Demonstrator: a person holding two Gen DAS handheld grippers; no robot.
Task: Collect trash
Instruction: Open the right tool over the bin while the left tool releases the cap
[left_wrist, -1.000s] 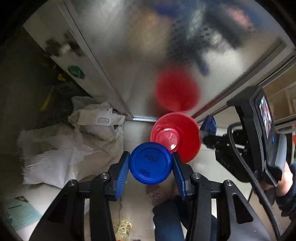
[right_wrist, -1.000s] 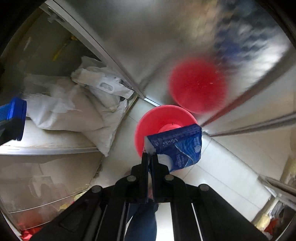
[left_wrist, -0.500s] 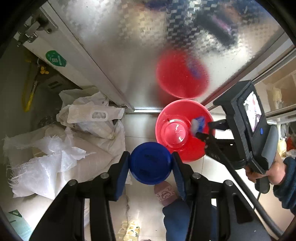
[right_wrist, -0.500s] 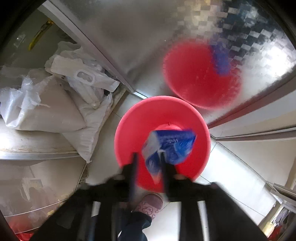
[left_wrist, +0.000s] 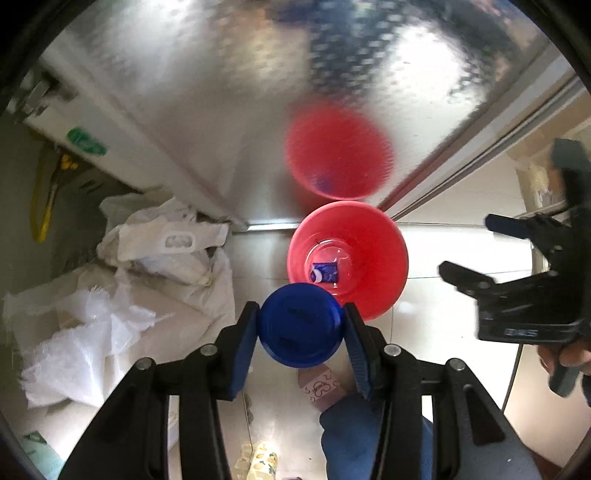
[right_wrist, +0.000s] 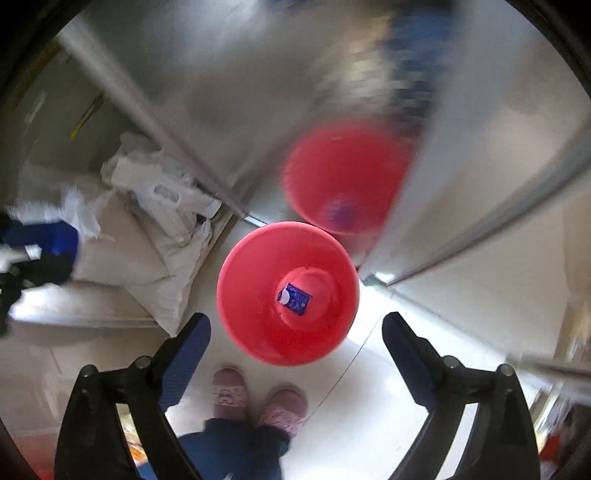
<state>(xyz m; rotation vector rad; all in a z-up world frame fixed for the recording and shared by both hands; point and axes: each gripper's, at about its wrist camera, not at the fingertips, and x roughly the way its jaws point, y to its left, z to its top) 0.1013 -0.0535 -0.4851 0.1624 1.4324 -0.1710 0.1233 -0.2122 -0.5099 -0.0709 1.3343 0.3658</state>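
Change since earlier: blue packet (right_wrist: 294, 298) that the right gripper (right_wrist: 295, 343) had pinched a second before had left its fingers and lay at the bottom of the red bucket (right_wrist: 258, 332); the gripper's jaws had spread wide apart.
Right gripper: released, both blue pads (right_wrist: 184, 350) parted above the near rim of the bucket, holding nothing; in the left wrist view it (left_wrist: 469, 251) showed at the far right, open, well apart from the bucket.
Left gripper (left_wrist: 301, 328): clenched on a round blue lid (left_wrist: 300, 325), the two blue pads (left_wrist: 243, 343) pressed to its left and right edges.
Blue lid: held flat-face to the camera, over the near left rim of the red bucket (left_wrist: 384, 258) in the left wrist view.
Blue packet: seen also in the left wrist view (left_wrist: 325, 272), small, on the bucket's floor, white patch at its left end.
Red bucket: stood on the pale tiled floor (right_wrist: 369, 398), just beside a patterned metal panel (left_wrist: 221, 92) that mirrored it as a blurred red disc.
White sacks (left_wrist: 122, 314): heaped to the left of the bucket, near the panel's foot.
Pink slippers (right_wrist: 255, 400): on the person's feet, near the bucket's near side.
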